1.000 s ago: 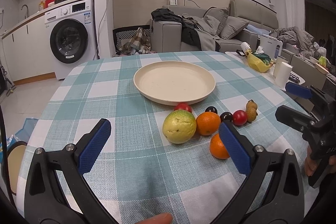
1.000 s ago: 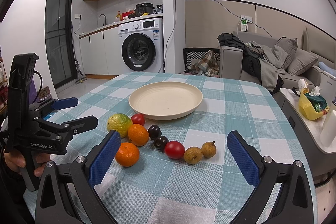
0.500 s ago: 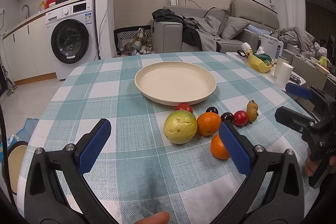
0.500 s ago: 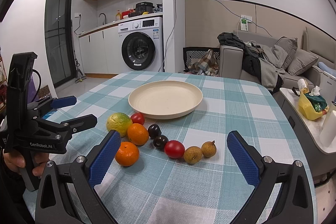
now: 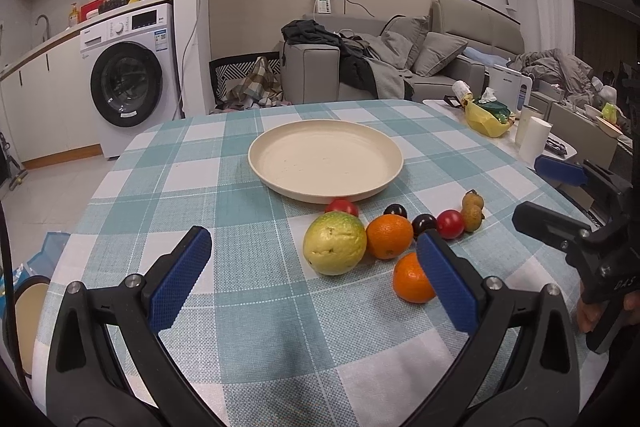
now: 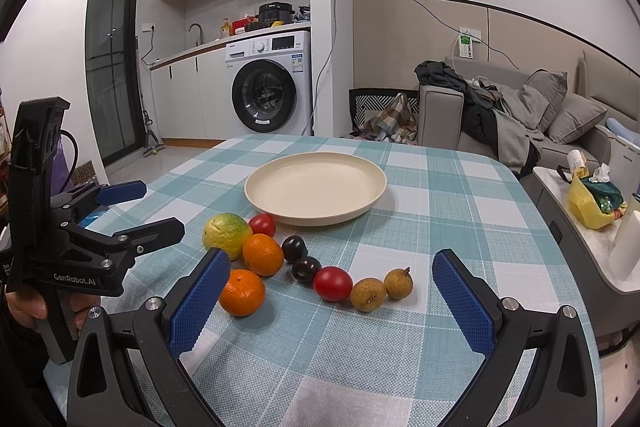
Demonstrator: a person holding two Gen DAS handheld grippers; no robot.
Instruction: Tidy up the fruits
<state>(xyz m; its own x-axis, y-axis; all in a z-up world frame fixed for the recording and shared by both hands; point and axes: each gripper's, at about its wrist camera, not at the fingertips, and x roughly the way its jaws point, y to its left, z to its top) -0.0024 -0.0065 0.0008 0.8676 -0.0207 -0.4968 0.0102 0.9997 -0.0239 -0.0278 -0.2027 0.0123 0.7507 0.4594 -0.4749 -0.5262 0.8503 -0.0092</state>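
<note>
A cream plate sits empty on the checked tablecloth. In front of it lie a yellow-green guava, two oranges, two red tomatoes, two dark plums and two brown longans. My left gripper is open and empty, just short of the guava. My right gripper is open and empty, near the tomato and longans.
The round table drops off on all sides. A side table with a yellow bag and white cup stands to the right. A washing machine and sofa stand behind.
Nothing has clearly moved; both grippers stay open and the views shift only slightly.
</note>
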